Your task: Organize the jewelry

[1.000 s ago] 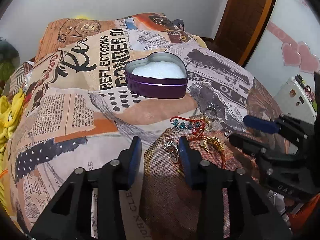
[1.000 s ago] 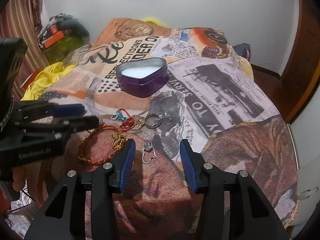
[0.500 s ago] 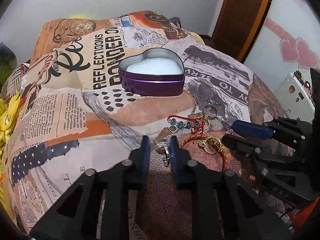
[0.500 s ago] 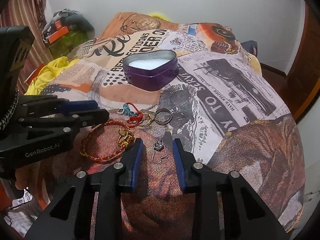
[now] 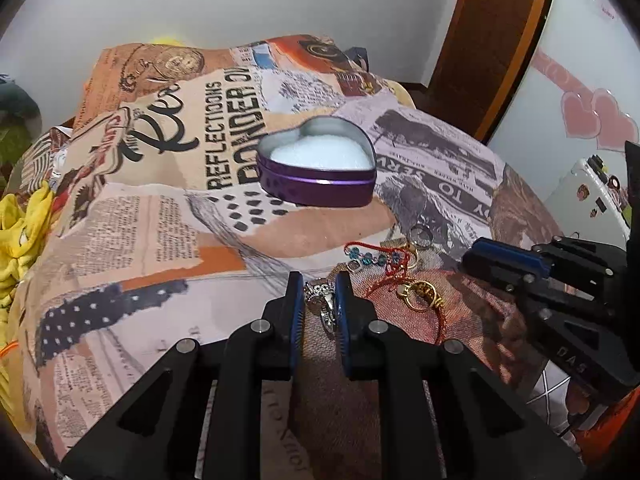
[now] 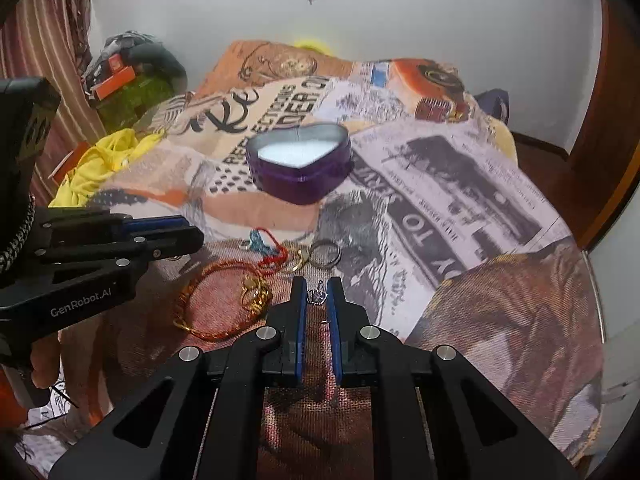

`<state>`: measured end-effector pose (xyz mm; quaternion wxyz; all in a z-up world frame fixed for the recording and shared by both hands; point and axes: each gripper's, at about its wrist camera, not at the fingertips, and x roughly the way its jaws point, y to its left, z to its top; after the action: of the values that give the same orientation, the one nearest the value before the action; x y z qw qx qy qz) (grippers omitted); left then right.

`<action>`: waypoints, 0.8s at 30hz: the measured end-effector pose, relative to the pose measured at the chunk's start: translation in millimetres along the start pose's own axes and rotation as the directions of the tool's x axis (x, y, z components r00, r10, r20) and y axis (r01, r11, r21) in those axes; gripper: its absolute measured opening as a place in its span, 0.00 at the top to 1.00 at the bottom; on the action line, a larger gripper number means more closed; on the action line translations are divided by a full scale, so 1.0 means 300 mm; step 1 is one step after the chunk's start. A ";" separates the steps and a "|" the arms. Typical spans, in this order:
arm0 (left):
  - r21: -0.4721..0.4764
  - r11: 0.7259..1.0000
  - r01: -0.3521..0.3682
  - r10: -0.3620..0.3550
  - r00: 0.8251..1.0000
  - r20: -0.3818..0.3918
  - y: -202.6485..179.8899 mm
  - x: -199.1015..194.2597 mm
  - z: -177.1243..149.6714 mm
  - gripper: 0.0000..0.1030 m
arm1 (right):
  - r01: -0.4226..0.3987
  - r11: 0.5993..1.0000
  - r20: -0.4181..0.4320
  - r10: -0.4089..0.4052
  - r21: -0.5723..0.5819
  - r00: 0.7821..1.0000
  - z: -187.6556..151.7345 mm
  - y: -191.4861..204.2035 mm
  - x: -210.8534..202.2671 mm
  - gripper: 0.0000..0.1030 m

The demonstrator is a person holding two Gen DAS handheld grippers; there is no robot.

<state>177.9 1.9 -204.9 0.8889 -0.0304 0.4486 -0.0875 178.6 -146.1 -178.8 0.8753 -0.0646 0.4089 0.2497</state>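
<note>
My left gripper (image 5: 319, 284) is shut on a silver stone-set ring (image 5: 320, 295), low over the printed bedspread. In the right wrist view my right gripper (image 6: 316, 286) has its jaws closing tight on a small silver earring (image 6: 318, 297), which sits between the pads. Each gripper shows in the other's view: the right gripper (image 5: 470, 258) and the left gripper (image 6: 191, 230). Between them lie a red thread bracelet with blue beads (image 5: 368, 256), a gold ring (image 5: 418, 294), a plain silver band (image 6: 325, 254) and an orange-gold bangle (image 6: 200, 308). An open purple heart-shaped tin (image 5: 316, 190) with a white lining stands further back.
Everything rests on a bed under a newspaper-print blanket (image 5: 140, 240). Yellow cloth (image 6: 100, 164) bunches at the bed's left edge. A wooden door (image 5: 492, 40) and a white panel with pink hearts (image 5: 592, 120) stand to the right. A hand (image 6: 44, 360) holds the left gripper.
Both grippers' jaws have closed: the left on the silver ring, the right on the small earring. Both have edged forward toward the jewelry.
</note>
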 end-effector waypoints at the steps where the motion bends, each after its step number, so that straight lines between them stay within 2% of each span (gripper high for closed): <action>1: -0.003 1.000 -0.002 0.002 1.000 0.008 0.003 -0.012 0.003 0.85 | 0.001 1.000 0.006 -0.001 0.001 1.000 0.005 -0.001 -0.007 0.91; 10: 0.001 1.000 -0.030 0.030 0.994 0.103 0.021 -0.138 0.064 0.85 | 0.031 1.000 0.095 -0.031 -0.005 0.995 0.067 0.018 -0.119 0.91; 16: 0.006 0.999 -0.041 0.039 0.982 0.183 0.028 -0.225 0.117 0.85 | 0.048 0.999 0.167 -0.045 -0.017 0.985 0.128 0.042 -0.178 0.91; 24: 0.009 0.999 -0.041 0.037 0.969 0.246 0.031 -0.274 0.181 0.85 | 0.059 0.998 0.254 -0.049 -0.030 0.966 0.214 0.064 -0.228 0.91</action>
<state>174.9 24.7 -108.7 0.9393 -0.0261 0.3350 -0.0686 176.1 -135.3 -83.7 0.9254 -0.0596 0.2874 0.2396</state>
